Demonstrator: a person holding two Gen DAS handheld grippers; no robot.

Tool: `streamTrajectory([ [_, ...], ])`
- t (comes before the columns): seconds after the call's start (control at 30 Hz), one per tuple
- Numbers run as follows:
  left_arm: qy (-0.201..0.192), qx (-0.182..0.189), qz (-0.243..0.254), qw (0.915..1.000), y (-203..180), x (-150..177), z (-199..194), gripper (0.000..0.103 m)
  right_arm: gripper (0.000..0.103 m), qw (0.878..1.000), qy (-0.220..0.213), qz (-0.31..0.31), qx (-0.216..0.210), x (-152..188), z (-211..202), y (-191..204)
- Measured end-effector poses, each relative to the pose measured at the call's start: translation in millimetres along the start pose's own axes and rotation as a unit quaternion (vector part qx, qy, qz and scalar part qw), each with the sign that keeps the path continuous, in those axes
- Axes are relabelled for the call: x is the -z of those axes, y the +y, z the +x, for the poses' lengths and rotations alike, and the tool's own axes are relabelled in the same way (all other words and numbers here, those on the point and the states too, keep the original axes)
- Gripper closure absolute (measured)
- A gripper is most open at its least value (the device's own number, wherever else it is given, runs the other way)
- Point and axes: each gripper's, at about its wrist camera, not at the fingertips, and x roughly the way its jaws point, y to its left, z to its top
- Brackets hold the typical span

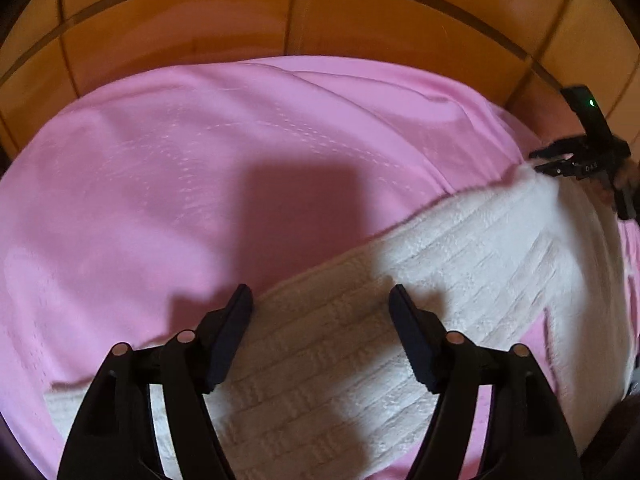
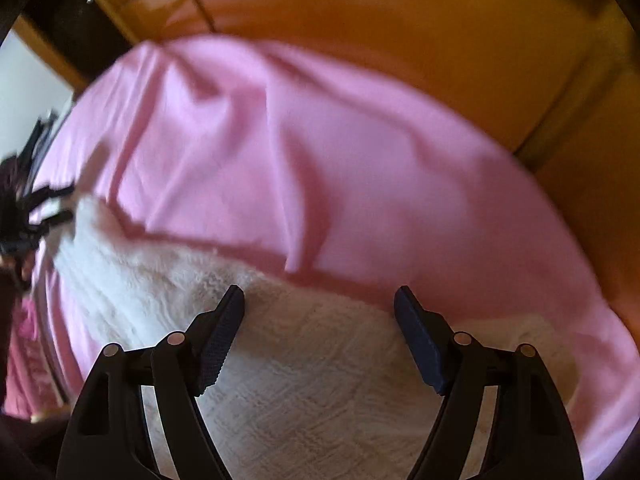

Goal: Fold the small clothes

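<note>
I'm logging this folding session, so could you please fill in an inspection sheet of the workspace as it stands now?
Surface: pink sheet, wrinkled, covering the work area.
Job's things: white towel, textured, lying flat on the sheet and stretching between both tongs.
Clutter: nothing seen.
Grippers: left tongs open above one part of the towel, holding nothing; right tongs open above another part, holding nothing.
Cables: nothing seen.
Surroundings: orange panels with pale seams behind the sheet; a bright patch at the left edge of the blurred right wrist view, too unclear to name.
</note>
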Motion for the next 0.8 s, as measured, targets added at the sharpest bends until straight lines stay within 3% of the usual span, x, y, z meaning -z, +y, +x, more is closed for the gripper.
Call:
streamTrajectory([
  [0.07, 0.008, 0.012, 0.011, 0.9998, -6.0, 0.2, 2.2, 0.041, 0.032, 1.0, 0.013, -0.024, 0.004, 4.4, 4.1, 6.2],
  [0.1, 0.012, 0.009, 0.02, 0.9997, -9.0, 4.0, 4.0, 0.048, 0.046, 0.999, 0.017, -0.038, 0.006, 8.0, 3.6, 11.7],
  [0.13, 0.014, 0.004, 0.029, 0.9995, -11.9, 4.3, 5.9, 0.068, 0.054, 0.998, 0.017, -0.054, 0.008, 11.4, 1.7, 17.9],
  [0.17, 0.016, 0.019, 0.028, 0.9993, -13.5, 6.7, 4.5, 0.093, 0.073, 0.998, 0.016, -0.067, 0.005, 15.3, -1.5, 24.8],
  [0.2, 0.019, 0.034, 0.024, 0.999, -14.8, 9.4, 2.6, 0.092, 0.087, 0.997, 0.014, -0.08, 0.001, 19.9, -4.7, 32.2],
  [0.27, 0.005, 0.01, 0.04, 0.9991, -27.2, 16.2, -3.5, 0.094, 0.091, 0.993, 0.01, -0.112, 0.021, 29.5, -9.7, 50.0],
  [0.37, -0.047, -0.01, 0.017, 0.9987, -39.0, 19.4, -25.4, 0.094, 0.093, 0.988, -0.02, -0.141, 0.059, 40.1, -26.9, 68.5],
  [0.5, -0.125, -0.065, -0.009, 0.99, -48.4, 19.7, -55.5, 0.094, 0.093, 0.976, -0.141, -0.125, 0.111, 45.2, -79.7, 74.2],
  [0.6, -0.12, -0.108, -0.028, 0.9865, -51.5, 5.3, -37.6, 0.093, 0.093, 0.968, -0.165, -0.1, 0.162, 42.7, -71.4, 71.3],
  [0.63, -0.096, -0.12, -0.039, 0.9873, -50.7, -1.7, -21.1, 0.093, 0.093, 0.965, -0.161, -0.094, 0.185, 39.7, -57.8, 70.9],
  [0.73, -0.071, -0.12, -0.083, 0.9867, -40.2, -4.2, -9.3, 0.079, 0.091, 0.969, -0.141, -0.047, 0.199, 30.3, -27.3, 56.0],
  [0.77, -0.081, -0.099, -0.103, 0.9864, -34.9, -1.8, -17.3, 0.067, 0.086, 0.969, -0.139, -0.033, 0.202, 31.2, -18.3, 56.4],
  [0.8, -0.093, -0.091, -0.115, 0.9848, -29.5, 2.3, -27.2, 0.056, 0.069, 0.968, -0.143, -0.022, 0.204, 34.4, -14.6, 56.5],
])
